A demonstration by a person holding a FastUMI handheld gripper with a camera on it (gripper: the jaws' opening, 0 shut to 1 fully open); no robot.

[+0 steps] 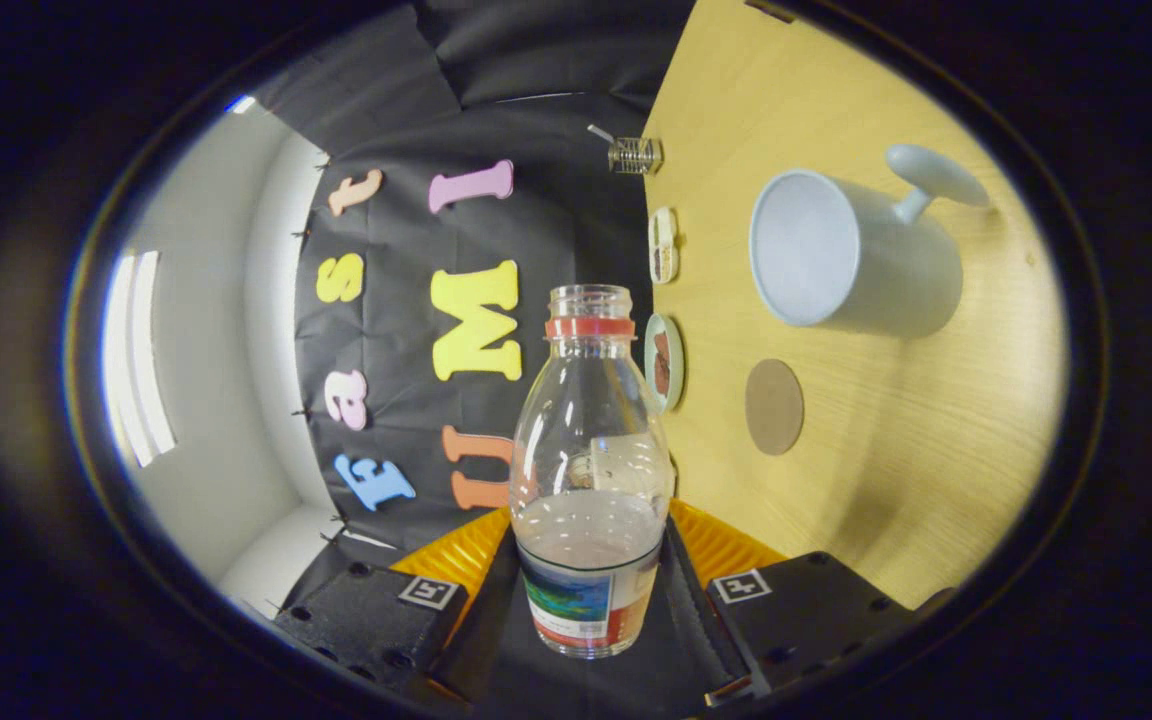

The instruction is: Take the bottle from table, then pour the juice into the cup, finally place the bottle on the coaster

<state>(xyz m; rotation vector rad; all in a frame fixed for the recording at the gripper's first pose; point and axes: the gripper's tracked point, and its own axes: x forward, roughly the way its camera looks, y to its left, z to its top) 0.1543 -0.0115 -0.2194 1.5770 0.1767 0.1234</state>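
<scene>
Your tongs (591,600) clamp the bottle (591,470) by its lower body, one finger pressed to each side, the open neck pointing forward and the whole view rolled sideways, so the surface (896,480) stands as a wall on the right. The juice has pooled level across the bottle just above the label, well short of the mouth, so by the look of it pouring has yet to begin. The cup (841,255) sits far and to the right of the bottle's mouth, its opening facing you; the coaster (773,406) lies nearer, between cup and bottle. Carry the mouth over the cup's rim before tipping further, then tilt slowly and keep the grip firm, since the wet plastic could twist between the fingers. Hard to make out: whether the cup already holds anything, what the small items (663,300) along the surface's edge are, and the exact spots where the fingers meet the bottle behind the label.
</scene>
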